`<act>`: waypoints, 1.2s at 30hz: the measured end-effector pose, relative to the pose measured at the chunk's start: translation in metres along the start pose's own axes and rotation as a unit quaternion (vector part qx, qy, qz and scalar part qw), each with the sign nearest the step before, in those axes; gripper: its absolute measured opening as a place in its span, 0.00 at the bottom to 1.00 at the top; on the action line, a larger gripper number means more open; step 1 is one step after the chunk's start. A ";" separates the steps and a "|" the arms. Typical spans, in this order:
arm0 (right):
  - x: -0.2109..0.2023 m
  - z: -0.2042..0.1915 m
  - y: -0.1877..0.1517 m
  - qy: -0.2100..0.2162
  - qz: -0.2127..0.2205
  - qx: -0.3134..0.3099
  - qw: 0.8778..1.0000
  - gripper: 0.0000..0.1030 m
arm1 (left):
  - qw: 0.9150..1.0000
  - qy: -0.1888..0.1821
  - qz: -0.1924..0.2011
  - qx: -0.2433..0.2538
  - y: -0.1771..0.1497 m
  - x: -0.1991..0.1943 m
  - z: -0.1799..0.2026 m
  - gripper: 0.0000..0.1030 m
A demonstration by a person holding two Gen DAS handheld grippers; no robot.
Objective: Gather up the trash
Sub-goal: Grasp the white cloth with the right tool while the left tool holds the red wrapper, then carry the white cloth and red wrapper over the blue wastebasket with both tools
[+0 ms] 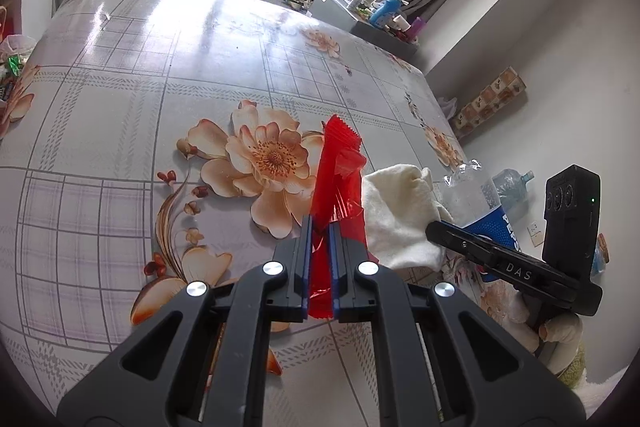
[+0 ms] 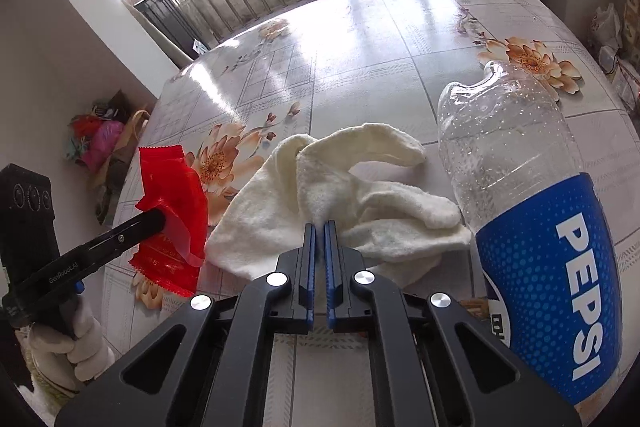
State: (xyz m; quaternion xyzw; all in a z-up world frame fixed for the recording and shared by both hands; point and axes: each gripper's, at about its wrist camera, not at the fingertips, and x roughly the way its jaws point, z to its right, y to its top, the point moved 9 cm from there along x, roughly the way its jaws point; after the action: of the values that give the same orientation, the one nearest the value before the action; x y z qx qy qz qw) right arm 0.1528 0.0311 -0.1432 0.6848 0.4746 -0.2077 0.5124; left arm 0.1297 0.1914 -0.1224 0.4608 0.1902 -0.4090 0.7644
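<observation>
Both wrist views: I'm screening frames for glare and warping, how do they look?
Left wrist view: window glare bleaches the far tablecloth; fisheye bows its grid lines. Right wrist view: the same glare streaks the cloth; the bottle bulges at the edge; the towel stays sharp.

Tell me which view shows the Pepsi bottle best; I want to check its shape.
The right wrist view: the bottle fills its right side, clear crumpled top and blue label readable. In the left wrist view the bottle is small and partly hidden behind the right gripper.

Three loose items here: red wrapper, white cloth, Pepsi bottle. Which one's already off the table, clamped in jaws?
The red wrapper. The left gripper has its jaws shut on it, lifted. The white cloth and Pepsi bottle lie on the table.
</observation>
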 end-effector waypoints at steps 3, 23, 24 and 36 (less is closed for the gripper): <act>-0.019 -0.011 0.005 0.030 0.023 0.001 0.999 0.04 | 1.000 -0.002 0.013 0.002 0.009 -0.011 0.003 0.06; -0.166 0.039 0.042 0.127 0.194 0.090 0.968 0.04 | 0.988 -0.095 0.043 0.113 0.062 -0.030 0.145 0.06; -0.175 0.046 0.042 0.125 0.206 0.096 0.966 0.04 | 0.986 -0.103 0.039 0.124 0.063 -0.027 0.157 0.06; -0.257 0.167 0.022 0.074 0.311 0.191 0.928 0.04 | 0.953 -0.182 -0.032 0.238 0.043 0.047 0.320 0.06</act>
State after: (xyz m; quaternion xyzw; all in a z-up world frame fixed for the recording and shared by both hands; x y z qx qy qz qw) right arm 0.0868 -0.2317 0.0010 0.8963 0.2256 -0.0737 0.3745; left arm 0.1643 -0.0943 0.0308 0.5410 -0.0407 -0.5435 0.6405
